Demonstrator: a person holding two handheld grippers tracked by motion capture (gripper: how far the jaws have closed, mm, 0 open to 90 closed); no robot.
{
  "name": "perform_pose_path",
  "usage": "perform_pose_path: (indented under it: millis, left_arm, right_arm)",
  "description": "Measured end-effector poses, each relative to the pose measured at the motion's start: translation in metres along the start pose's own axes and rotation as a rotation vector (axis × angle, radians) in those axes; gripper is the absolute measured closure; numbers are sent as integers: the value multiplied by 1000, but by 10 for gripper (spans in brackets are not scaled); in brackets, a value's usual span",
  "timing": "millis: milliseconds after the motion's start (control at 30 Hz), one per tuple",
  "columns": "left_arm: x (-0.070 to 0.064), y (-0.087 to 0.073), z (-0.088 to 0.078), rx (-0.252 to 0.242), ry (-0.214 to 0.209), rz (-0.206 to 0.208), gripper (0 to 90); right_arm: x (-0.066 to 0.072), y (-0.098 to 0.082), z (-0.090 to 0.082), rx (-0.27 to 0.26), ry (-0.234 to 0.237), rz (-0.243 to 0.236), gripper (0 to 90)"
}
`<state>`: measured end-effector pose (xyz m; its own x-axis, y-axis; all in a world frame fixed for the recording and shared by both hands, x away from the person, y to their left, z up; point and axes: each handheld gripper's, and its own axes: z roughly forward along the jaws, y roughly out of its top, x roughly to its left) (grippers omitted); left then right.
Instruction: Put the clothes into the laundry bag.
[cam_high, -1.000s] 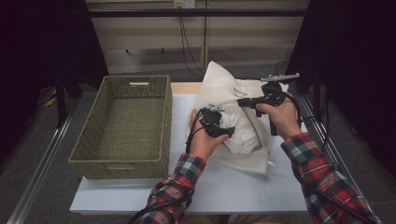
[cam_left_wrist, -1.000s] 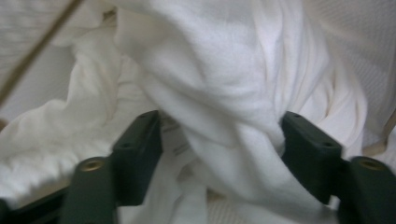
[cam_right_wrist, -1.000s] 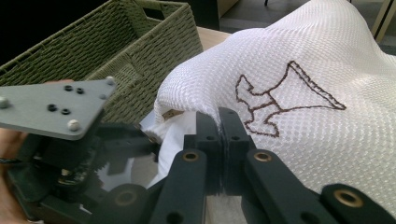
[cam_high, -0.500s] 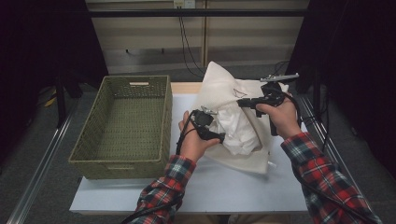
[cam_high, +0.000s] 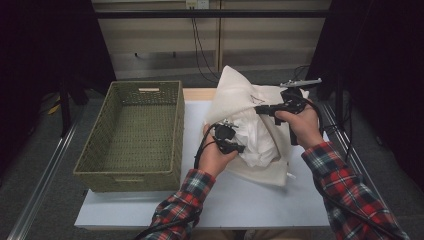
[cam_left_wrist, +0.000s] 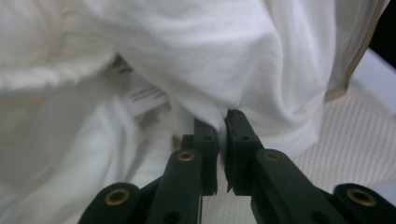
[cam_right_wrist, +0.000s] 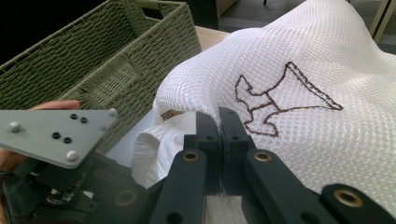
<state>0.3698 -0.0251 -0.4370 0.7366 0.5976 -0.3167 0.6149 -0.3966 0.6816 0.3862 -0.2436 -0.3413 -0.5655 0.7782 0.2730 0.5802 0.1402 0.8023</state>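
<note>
A white mesh bag (cam_high: 235, 95) with a brown stitched figure (cam_right_wrist: 275, 98) lies on the table, its mouth lifted. My right gripper (cam_high: 260, 109) is shut on the bag's upper edge (cam_right_wrist: 218, 116) and holds it up. Inside the mouth sits a crumpled white garment (cam_high: 257, 140). My left gripper (cam_high: 240, 148) reaches into it from the left. Its jaws have just been closing and now pinch a fold of the garment (cam_left_wrist: 223, 122) beside a sewn-in label (cam_left_wrist: 140, 93).
A green wicker basket (cam_high: 179, 130) stands on the left part of the white table (cam_high: 250, 200), close to the bag. In the right gripper view the left gripper's grey plate (cam_right_wrist: 51, 133) sits low at the left, before the basket (cam_right_wrist: 93, 60).
The left hand drew a little to the left, then came back in to the white garment. The right hand and the raised bag edge have kept still.
</note>
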Motion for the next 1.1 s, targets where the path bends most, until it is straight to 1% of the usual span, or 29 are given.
perform_pose_path:
  millis: [33, 67, 100, 133, 167, 200, 233, 267, 300, 367, 433, 467, 533, 567, 667, 733, 767, 800, 867, 900, 967, 1000, 1033, 1067, 1100]
  left_arm:
    - [-2, 1, 2, -8, -3, 8, 866]
    - [-3, 1, 4, -41, -9, 12, 869]
    - [-5, 2, 5, -54, -1, 19, 873]
    - [-6, 3, 9, -63, -15, 18, 876]
    - [-6, 3, 11, -79, -17, 25, 876]
    - [-7, 4, 13, -80, -13, 33, 878]
    - [-8, 4, 15, -89, -14, 25, 878]
    - [-8, 5, 16, -96, -14, 27, 879]
    - [-9, 6, 18, -97, -4, 34, 879]
    - [-10, 8, 22, -117, 1, 29, 881]
    - [-10, 10, 26, -138, 28, 26, 882]
    - [-10, 12, 29, -148, 28, 22, 883]
    - [-11, 14, 34, -173, 44, 24, 885]
    - [-11, 15, 36, -182, 45, 19, 885]
    - [-11, 18, 41, -202, 63, 30, 886]
    - [-11, 21, 42, -234, 72, 39, 886]
    - [-10, 22, 42, -260, 79, 47, 886]
    - [-9, 23, 42, -265, 87, 56, 886]
    - [-9, 25, 43, -260, 71, 40, 884]
    - [-9, 25, 43, -240, 64, 39, 877]
    - [-8, 23, 42, -206, 53, 21, 848]
    - [-7, 23, 40, -201, 33, -2, 820]
    - [-7, 21, 37, -190, 23, -20, 751]
    - [-7, 20, 34, -174, 32, -10, 705]
    - [-8, 20, 32, -160, 36, -16, 670]
  right_arm:
    - [0, 0, 0, 2, -3, -1, 891]
    - [0, 0, 0, 0, -4, -2, 891]
    - [0, 0, 0, -1, -3, -2, 891]
    - [0, 0, 0, 0, -5, -3, 891]
    - [-1, 0, -1, -2, -4, 4, 891]
    - [-1, 0, -1, -1, -5, 4, 891]
    - [-2, -1, 0, -1, -6, 2, 891]
    - [-2, -1, 0, -1, -5, 1, 891]
    - [-2, -1, 0, -2, -7, 0, 891]
    - [-2, -2, 0, -2, -7, 1, 891]
    - [-2, -1, 0, -2, -5, 3, 891]
    - [-2, -1, 0, -3, -5, 3, 891]
    - [-1, -2, 1, 0, -1, 1, 891]
    - [-1, -2, 1, -1, 1, 1, 891]
    - [-2, -3, 1, -4, 3, 11, 891]
    - [-3, -3, 0, -8, 6, 12, 891]
    - [-3, -3, -1, -7, 6, 13, 891]
    - [-3, -4, -1, -8, 7, 14, 891]
    - [-4, -4, -3, -9, 2, 12, 891]
    - [-5, -4, -3, -8, 7, 16, 891]
    - [-6, -5, -5, -8, 0, 12, 891]
    - [-6, -5, -5, -6, 3, 15, 891]
    - [-6, -5, -6, -5, 1, 17, 891]
    - [-6, -5, -6, -4, 1, 15, 891]
    - [-7, -5, -6, -4, 1, 15, 891]
